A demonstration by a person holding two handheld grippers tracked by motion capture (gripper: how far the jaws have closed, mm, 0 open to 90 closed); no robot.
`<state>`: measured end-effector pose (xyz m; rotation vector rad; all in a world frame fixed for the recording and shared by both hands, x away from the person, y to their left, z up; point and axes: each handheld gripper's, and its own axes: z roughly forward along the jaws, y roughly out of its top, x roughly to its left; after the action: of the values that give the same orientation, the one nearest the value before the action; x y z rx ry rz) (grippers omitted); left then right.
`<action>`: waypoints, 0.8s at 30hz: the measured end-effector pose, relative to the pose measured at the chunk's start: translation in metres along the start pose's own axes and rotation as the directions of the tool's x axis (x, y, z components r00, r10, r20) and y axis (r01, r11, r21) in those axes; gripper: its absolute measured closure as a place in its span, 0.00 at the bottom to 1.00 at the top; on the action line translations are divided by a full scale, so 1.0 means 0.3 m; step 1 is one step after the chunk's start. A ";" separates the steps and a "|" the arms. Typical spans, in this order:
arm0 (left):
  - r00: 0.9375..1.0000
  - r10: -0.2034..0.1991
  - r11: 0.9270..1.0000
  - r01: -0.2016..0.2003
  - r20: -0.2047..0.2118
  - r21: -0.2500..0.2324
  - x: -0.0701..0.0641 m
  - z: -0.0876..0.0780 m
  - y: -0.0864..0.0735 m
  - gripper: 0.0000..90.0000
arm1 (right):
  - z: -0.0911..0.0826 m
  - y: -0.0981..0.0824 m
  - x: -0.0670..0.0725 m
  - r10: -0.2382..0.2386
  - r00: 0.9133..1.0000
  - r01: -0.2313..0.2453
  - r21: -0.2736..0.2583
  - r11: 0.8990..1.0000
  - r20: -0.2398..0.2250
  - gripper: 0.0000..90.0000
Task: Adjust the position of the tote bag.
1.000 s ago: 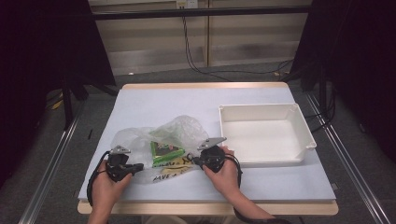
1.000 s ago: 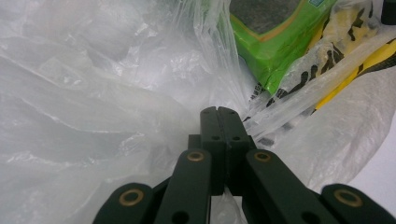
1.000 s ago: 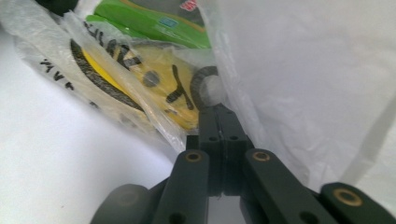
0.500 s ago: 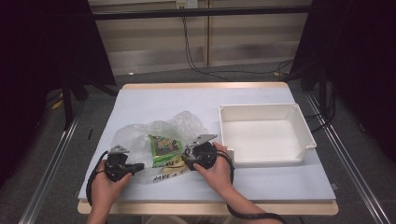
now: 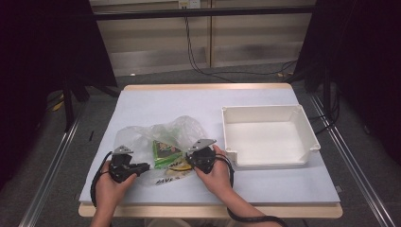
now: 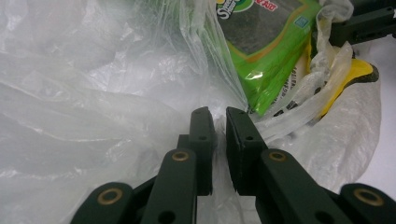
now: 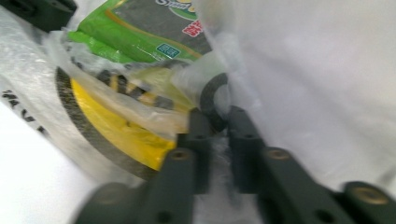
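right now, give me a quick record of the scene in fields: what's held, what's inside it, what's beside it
work in hand: clear crinkled plastic bag on the pale table top
left gripper: jaws have just been opening a little, still pinching a fold of the bag film
right gripper: jaws have just been closing, now pinching the bag film
inside bag: green printed snack packet; yellow packet with dark edge
beside bag: white rectangular plastic tray, to its right, nothing in it

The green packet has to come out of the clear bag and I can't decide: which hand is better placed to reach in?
Probably right. The right gripper sits beside the green packet, nearer the white bin. The left gripper pinches the clear bag and can anchor it.
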<state>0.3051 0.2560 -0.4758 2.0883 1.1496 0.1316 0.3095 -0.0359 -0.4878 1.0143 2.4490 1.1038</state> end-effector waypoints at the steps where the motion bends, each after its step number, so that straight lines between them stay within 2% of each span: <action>1: 1.000 0.000 1.000 0.000 -0.001 0.000 0.000 0.000 0.001 0.90 | 0.001 0.003 0.000 0.010 1.000 -0.010 0.006 1.000 -0.014 0.99; 3: 1.000 0.006 1.000 -0.006 -0.006 -0.003 0.000 0.002 0.002 0.90 | 0.002 0.006 -0.002 0.027 0.999 -0.027 0.010 1.000 -0.021 1.00; 5: 1.000 0.006 1.000 -0.006 -0.010 -0.004 0.000 0.002 0.002 0.92 | 0.000 0.006 0.001 0.019 1.000 -0.018 0.013 1.000 -0.019 1.00; 6: 1.000 0.006 1.000 -0.006 -0.008 0.001 0.001 0.000 0.003 0.92 | -0.002 0.004 0.003 0.042 0.999 -0.042 0.009 0.999 -0.028 1.00; 8: 1.000 0.003 1.000 -0.003 -0.007 -0.002 0.005 0.001 0.003 0.92 | -0.007 -0.001 0.010 0.084 0.993 -0.083 0.012 0.996 -0.082 1.00; 10: 1.000 0.011 1.000 -0.011 -0.021 0.006 0.012 -0.005 0.004 0.93 | -0.012 -0.006 0.036 0.064 0.993 -0.064 0.009 0.998 -0.096 1.00; 12: 0.999 0.008 1.000 -0.008 -0.032 0.008 0.019 -0.010 0.003 0.94 | -0.017 -0.013 0.058 0.078 0.989 -0.077 0.012 0.997 -0.127 1.00; 13: 1.000 -0.004 1.000 0.004 -0.029 0.000 0.021 -0.010 0.001 0.94 | -0.020 -0.017 0.067 0.083 0.988 -0.082 0.012 0.997 -0.130 1.00; 16: 1.000 0.005 1.000 -0.005 -0.020 0.013 0.029 -0.014 0.000 0.99 | -0.027 -0.027 0.070 0.089 0.988 -0.089 0.000 0.996 -0.124 1.00; 20: 0.999 -0.002 0.999 0.004 -0.048 0.042 0.025 -0.019 0.009 1.00 | -0.050 -0.039 0.039 0.097 0.991 -0.097 -0.003 0.995 -0.098 1.00; 22: 0.999 0.004 0.999 -0.001 -0.052 0.052 0.022 -0.018 0.013 1.00 | -0.060 -0.048 0.025 0.124 0.984 -0.126 -0.005 0.992 -0.129 1.00; 24: 0.998 0.029 0.997 -0.024 -0.058 0.078 0.020 -0.020 0.021 1.00 | -0.065 -0.050 0.032 0.120 0.984 -0.122 -0.003 0.993 -0.129 1.00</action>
<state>0.3105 0.2618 -0.4688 2.1816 1.1795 0.1648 0.2857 -0.0469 -0.4853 1.1351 2.5058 1.2569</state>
